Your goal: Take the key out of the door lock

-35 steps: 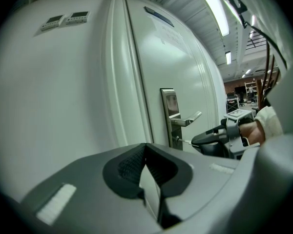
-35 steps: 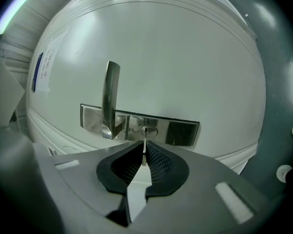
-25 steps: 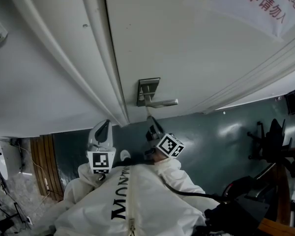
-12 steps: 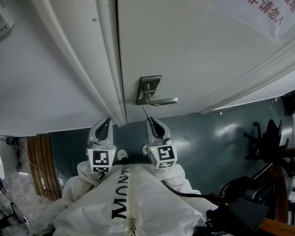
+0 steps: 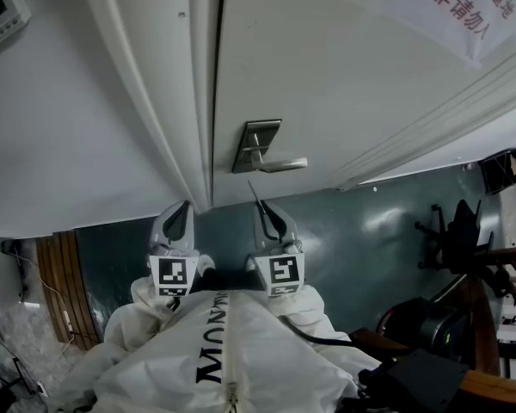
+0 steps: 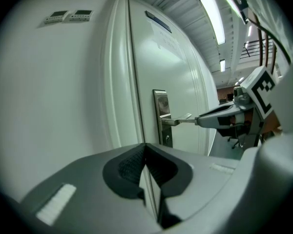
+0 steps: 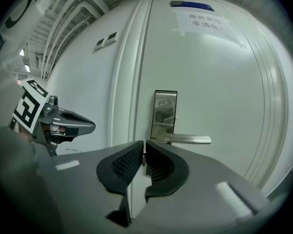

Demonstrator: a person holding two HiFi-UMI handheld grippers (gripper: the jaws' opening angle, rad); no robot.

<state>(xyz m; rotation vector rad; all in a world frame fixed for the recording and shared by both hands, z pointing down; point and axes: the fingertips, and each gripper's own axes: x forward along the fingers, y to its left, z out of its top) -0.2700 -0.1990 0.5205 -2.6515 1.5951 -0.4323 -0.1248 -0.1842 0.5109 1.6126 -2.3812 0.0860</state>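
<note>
- Got the key [image 5: 252, 190] pinched in the nearly closed right tongs [image 5: 260, 206], clear of the lock plate [image 5: 256, 140] and near the handle [image 5: 284, 163].
- Can barely make out the key: just a thin dark sliver past the tips, rest buried between the pads.
- Holding the left tongs [image 5: 187, 205] closed on nothing, by the door [image 5: 327, 76] edge.
- Can't see the keyhole from the right gripper view, blocked by its own pads.

the thin key [image 5: 252, 188] juts from the right gripper [image 5: 261, 205], out of the silver door lock [image 5: 256, 143] nearby.
</note>
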